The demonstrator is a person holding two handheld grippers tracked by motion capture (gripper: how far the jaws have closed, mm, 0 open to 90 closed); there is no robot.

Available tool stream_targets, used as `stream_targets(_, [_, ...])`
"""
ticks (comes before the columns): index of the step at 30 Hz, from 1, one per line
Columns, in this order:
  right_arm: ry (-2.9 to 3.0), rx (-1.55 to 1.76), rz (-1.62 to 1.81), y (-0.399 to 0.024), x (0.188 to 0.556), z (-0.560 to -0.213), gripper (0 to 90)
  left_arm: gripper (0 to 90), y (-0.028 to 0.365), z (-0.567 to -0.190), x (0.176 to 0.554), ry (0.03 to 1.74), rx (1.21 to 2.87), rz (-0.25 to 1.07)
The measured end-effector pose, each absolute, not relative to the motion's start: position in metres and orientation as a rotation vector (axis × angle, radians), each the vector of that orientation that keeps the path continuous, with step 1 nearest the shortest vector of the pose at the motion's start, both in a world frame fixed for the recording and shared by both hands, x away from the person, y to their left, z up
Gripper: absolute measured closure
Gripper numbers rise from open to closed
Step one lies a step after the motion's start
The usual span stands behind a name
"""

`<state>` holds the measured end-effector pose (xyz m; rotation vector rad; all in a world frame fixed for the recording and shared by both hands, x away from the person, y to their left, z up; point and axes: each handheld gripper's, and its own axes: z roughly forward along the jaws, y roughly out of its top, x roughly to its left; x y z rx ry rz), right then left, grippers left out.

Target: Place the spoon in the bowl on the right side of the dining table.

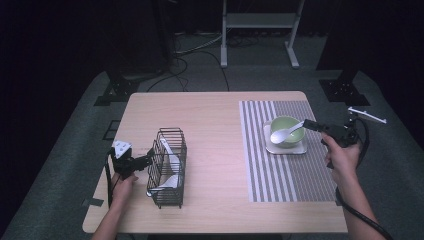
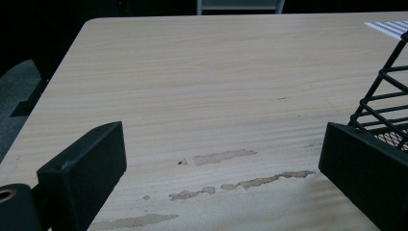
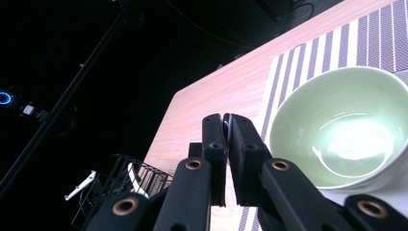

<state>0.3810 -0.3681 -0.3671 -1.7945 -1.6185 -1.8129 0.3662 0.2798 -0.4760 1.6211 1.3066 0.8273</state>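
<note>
Light wooden rectangular table (image 1: pixel 210 125) filled the high view, a grey-and-white striped placemat (image 1: pixel 287 170) on its 3 o'clock half. Black wire rectangular basket (image 1: pixel 167 167) sat at 8 o'clock, holding white plastic spoons (image 1: pixel 172 160); its wire wall stood right against the left gripper (image 1: pixel 142 162), blocking that side. In the left gripper view the jaws were spread wide over bare scuffed wood, one jaw touching the basket (image 2: pixel 385 110). At 2 o'clock on the placemat, a pale green round ceramic bowl (image 1: pixel 286 131) rested on a white square coaster (image 1: pixel 300 149). Right gripper (image 1: pixel 306 123) was clamped narrow on the handle of a white spoon (image 1: pixel 285 133) whose scoop lay in the bowl (image 3: pixel 346 130); handle edge barely visible between jaws in the right gripper view.
</note>
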Motion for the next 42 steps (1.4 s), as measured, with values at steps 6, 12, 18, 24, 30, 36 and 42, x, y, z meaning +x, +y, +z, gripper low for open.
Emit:
stream_targets(6, [-1.612,-1.806,-1.819,-0.370,0.382,-0.368,85.4,1.6,0.280,-0.476,0.366,1.306,1.622,0.828])
stream_targets(12, [-1.599,-1.822,-1.821,-0.374,0.383,-0.368,85.4,1.6,0.280,-0.476,0.366,1.306,1.622,0.828])
stream_targets(18, [-1.584,-1.846,-1.824,-0.378,0.385,-0.370,85.4,1.6,0.280,-0.476,0.366,1.305,1.622,0.829])
stream_targets(24, [-1.562,-1.867,-1.827,-0.383,0.387,-0.372,85.4,1.6,0.280,-0.476,0.366,1.305,1.622,0.829])
stream_targets(30, [-1.543,-1.878,-1.833,-0.386,0.389,-0.374,85.4,1.6,0.280,-0.476,0.366,1.305,1.622,0.829])
stream_targets(36, [-1.535,-1.894,-1.834,-0.389,0.390,-0.375,85.4,1.6,0.280,-0.476,0.366,1.305,1.623,0.829])
stream_targets(42, [-1.517,-1.909,-1.836,-0.390,0.394,-0.379,85.3,1.6,0.279,-0.476,0.366,1.304,1.624,0.830])
